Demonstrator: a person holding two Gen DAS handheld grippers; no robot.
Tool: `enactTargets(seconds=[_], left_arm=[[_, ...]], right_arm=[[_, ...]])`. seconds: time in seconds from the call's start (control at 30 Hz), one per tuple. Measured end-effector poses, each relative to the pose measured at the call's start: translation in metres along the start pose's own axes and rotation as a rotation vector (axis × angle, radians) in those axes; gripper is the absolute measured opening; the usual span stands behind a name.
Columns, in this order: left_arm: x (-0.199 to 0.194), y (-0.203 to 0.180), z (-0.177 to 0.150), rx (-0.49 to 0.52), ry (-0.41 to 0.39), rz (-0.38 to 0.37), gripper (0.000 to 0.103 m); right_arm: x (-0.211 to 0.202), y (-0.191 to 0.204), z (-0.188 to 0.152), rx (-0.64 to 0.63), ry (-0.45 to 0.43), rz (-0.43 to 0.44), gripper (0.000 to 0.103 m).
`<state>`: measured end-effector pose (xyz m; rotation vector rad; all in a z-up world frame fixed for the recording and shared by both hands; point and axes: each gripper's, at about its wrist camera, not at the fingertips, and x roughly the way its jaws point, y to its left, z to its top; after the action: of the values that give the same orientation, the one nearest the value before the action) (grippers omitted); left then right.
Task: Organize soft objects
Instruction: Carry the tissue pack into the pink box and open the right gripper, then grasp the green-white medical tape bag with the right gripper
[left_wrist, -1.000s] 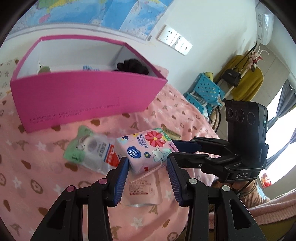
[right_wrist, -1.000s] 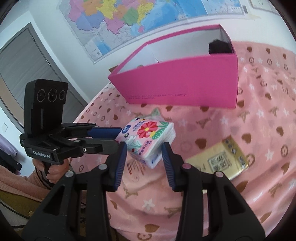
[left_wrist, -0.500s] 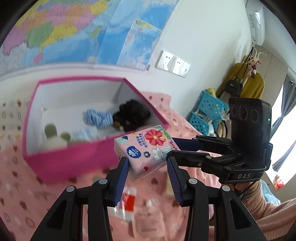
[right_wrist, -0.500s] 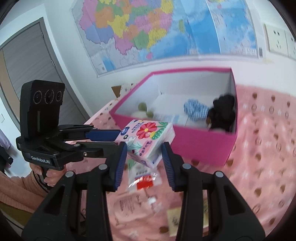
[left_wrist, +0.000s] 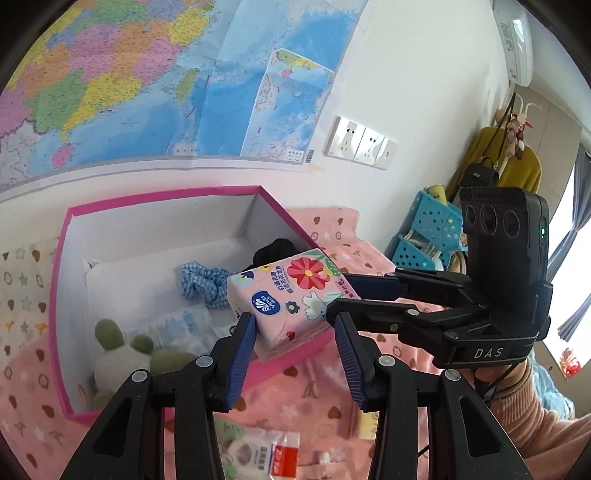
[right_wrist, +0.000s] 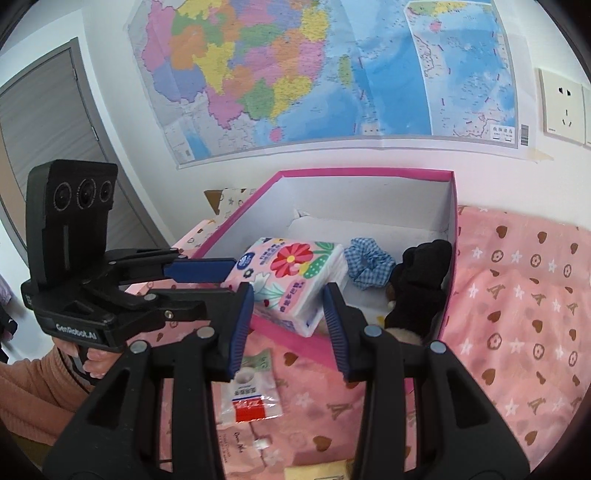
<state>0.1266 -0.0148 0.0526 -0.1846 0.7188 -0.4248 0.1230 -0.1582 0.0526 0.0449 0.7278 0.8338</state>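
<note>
A pink floral tissue pack (left_wrist: 291, 295) (right_wrist: 291, 277) is held in the air over the front edge of the open pink box (left_wrist: 159, 197) (right_wrist: 369, 172). My left gripper (left_wrist: 295, 325) and my right gripper (right_wrist: 288, 306) are both shut on it, one from each side. In the box lie a blue checked scrunchie (left_wrist: 203, 280) (right_wrist: 369, 262), a black plush (right_wrist: 421, 280), a green and white plush toy (left_wrist: 122, 350) and a clear packet.
The box stands on a pink patterned cloth (right_wrist: 517, 314). In front of the box lie a clear packet with a red label (right_wrist: 251, 391) and a yellow packet (right_wrist: 321, 472). Behind is a wall with a map. Blue baskets (left_wrist: 428, 229) stand at the right.
Both grippers have lifted the tissue pack from the cloth up and forward to the box's front edge. The box's inside has come into view.
</note>
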Motion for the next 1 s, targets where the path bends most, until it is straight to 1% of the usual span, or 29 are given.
enactTargets(seconds=[0.1,0.3,0.4,0.47,0.5,0.53,0.57,0.67,0.77,0.87,0.93,1.0], left_arm=[[0.008,0.001,0.004,0.004,0.015,-0.002,0.044],[0.035,0.008,0.008,0.012,0.075,0.025,0.044],[0.046,0.014,0.008,-0.005,0.101,0.035,0.044],[0.053,0.018,0.008,-0.023,0.119,0.036,0.044],[0.057,0.022,0.007,-0.040,0.124,0.061,0.048],[0.058,0.024,0.007,-0.051,0.122,0.096,0.050],[0.058,0.026,0.005,-0.057,0.115,0.118,0.050],[0.053,0.034,0.001,-0.094,0.103,0.099,0.052],[0.040,0.039,-0.006,-0.100,0.074,0.101,0.052],[0.025,0.039,-0.013,-0.101,0.047,0.098,0.053],[0.015,0.039,-0.017,-0.100,0.028,0.093,0.055],[0.002,0.035,-0.023,-0.086,0.004,0.095,0.057]], right_arm=[[0.009,-0.011,0.002,0.022,0.023,-0.012,0.042],[0.030,-0.029,0.001,0.055,0.087,-0.048,0.042],[0.041,-0.037,0.002,0.074,0.115,-0.064,0.042],[0.046,-0.042,0.002,0.085,0.118,-0.103,0.043],[0.045,-0.043,0.003,0.079,0.112,-0.119,0.043],[0.045,-0.044,0.003,0.084,0.112,-0.131,0.044],[0.042,-0.046,0.002,0.093,0.108,-0.140,0.044],[0.034,-0.046,-0.002,0.106,0.091,-0.136,0.045],[0.022,-0.041,-0.006,0.100,0.075,-0.128,0.046],[0.009,-0.033,-0.009,0.092,0.043,-0.120,0.048],[-0.001,-0.028,-0.011,0.094,0.023,-0.094,0.052],[-0.011,-0.020,-0.016,0.092,0.002,-0.057,0.052]])
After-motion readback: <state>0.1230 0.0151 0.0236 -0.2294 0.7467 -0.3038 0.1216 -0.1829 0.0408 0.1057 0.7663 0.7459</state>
